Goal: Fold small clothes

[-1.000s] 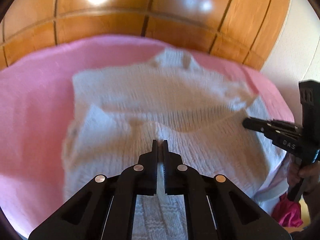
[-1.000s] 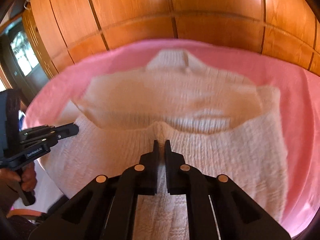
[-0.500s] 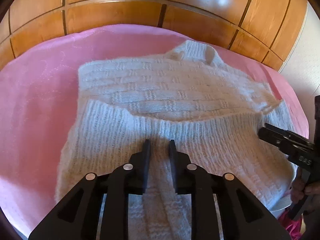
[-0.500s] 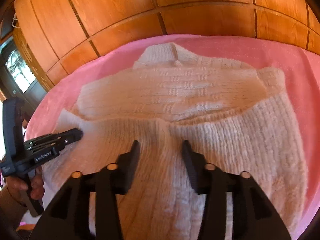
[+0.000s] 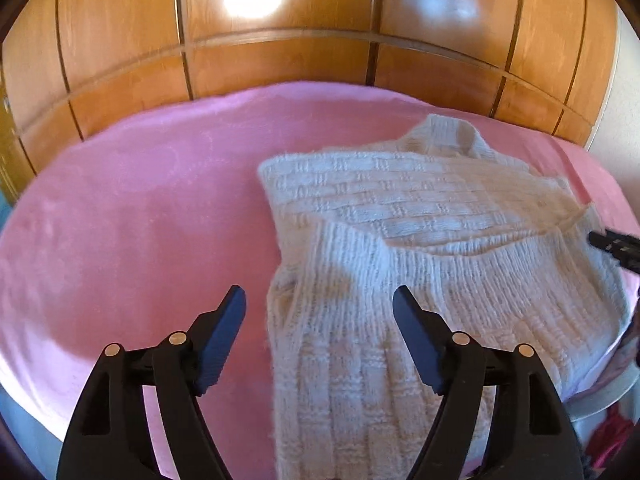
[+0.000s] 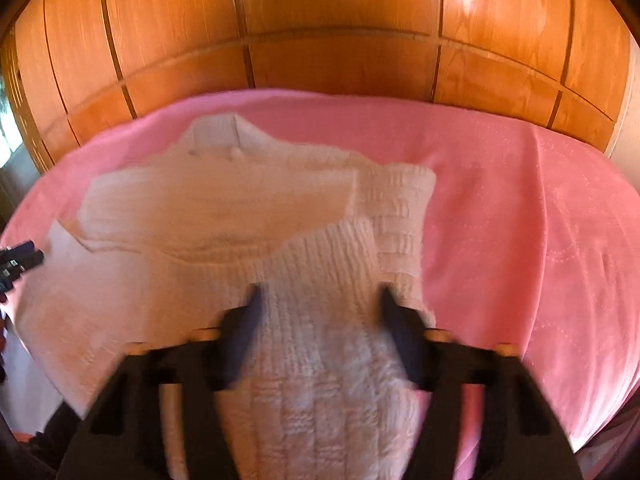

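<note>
The left gripper (image 5: 318, 304) is hanging over the near left edge of the white knitted sweater (image 5: 420, 260) with its jaws spread wide, having just been opening; one finger is over the bare pink blanket (image 5: 140, 220) and the other over the knit, with nothing pinched between them. The right gripper (image 6: 320, 304) is sitting over the sweater's near right part with its jaws partly apart, having just been closing a little; a ridge of ribbed knit is lying between the fingers, but the blur is hiding whether the pads are pressing on it, so it is reading as loose rather than gripped.

The sweater is lying on the blanket-covered bed, collar (image 5: 448, 136) toward the wooden panelled wall (image 5: 280, 60), its ribbed lower part doubled up over the patterned chest. That layout is suggesting the hem fold is already laid, which would explain why both grippers are letting go. The grippers are flanking the garment at opposite sides, probably lining up to take the side edges for the next fold inward.
</note>
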{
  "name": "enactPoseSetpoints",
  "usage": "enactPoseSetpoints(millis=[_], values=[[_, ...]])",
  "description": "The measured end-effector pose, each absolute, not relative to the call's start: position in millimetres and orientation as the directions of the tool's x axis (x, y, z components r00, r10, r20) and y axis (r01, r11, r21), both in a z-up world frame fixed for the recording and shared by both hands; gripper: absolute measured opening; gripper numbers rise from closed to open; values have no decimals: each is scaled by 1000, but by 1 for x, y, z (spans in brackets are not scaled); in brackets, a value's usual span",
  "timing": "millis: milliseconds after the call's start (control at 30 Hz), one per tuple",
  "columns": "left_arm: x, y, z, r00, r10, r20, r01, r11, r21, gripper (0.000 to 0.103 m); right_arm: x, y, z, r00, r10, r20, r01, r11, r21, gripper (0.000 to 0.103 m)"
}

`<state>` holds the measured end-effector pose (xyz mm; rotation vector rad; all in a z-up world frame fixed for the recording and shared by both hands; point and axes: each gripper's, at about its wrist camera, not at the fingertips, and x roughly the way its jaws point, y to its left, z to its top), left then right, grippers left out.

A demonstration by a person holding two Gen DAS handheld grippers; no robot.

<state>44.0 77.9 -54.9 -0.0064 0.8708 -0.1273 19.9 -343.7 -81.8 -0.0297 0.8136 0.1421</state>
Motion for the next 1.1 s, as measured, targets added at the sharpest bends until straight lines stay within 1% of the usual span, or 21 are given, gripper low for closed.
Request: enactPoseSetpoints(millis=[33,67,100,133,167,200,233,267,300,533,733,800,900,1000,1100], values=[[46,78,-58,624,-120,-772,116,991,-60,74,21,-343,-83,679,106,-726,-137,990,17,34],[48,78,-61,613,-118,-781,121,991,-55,67,22,-342,-83,682,98,-725,-134,991,8,20],[52,79,-66,602,-121,-789,128,990,-54,53,22,-341,-83,683,92,-724,-131,991,2,9],[53,79,-68,592,-132,-795,132,989,-66,49,21,-341,-82,688,79,-721,-125,992,-10,9],[54,80,-70,586,-149,-797,139,987,-82,40,19,-338,-83,693,73,-718,-122,992,-17,8],[54,80,-71,592,-160,-790,150,985,-87,28,18,-338,-81,695,70,-716,-120,993,-20,7],[53,78,-71,600,-152,-785,152,985,-75,24,17,-338,-81,696,70,-715,-120,993,-19,7],[52,77,-70,608,-143,-781,153,986,-62,11,16,-338,-80,697,67,-714,-118,993,-22,7],[51,77,-70,614,-145,-776,156,986,-60,7,16,-339,-79,698,63,-713,-115,993,-25,7],[36,76,-44,676,-155,-721,182,982,-41,6,2,-345,-44,739,69,-670,-114,993,-24,7],[50,90,-1,698,-229,-678,186,973,-137,5,9,-359,-7,779,114,-616,-103,993,53,6],[65,96,11,702,-258,-663,184,966,-181,5,23,-365,2,788,128,-603,-95,992,86,6],[94,96,20,709,-246,-661,166,969,-182,5,51,-374,7,790,137,-598,-78,989,124,6],[137,94,14,698,-226,-679,131,973,-189,5,92,-380,3,784,124,-608,-45,989,144,6],[185,94,-2,676,-195,-710,70,977,-201,5,145,-381,-11,761,85,-643,4,991,136,6]])
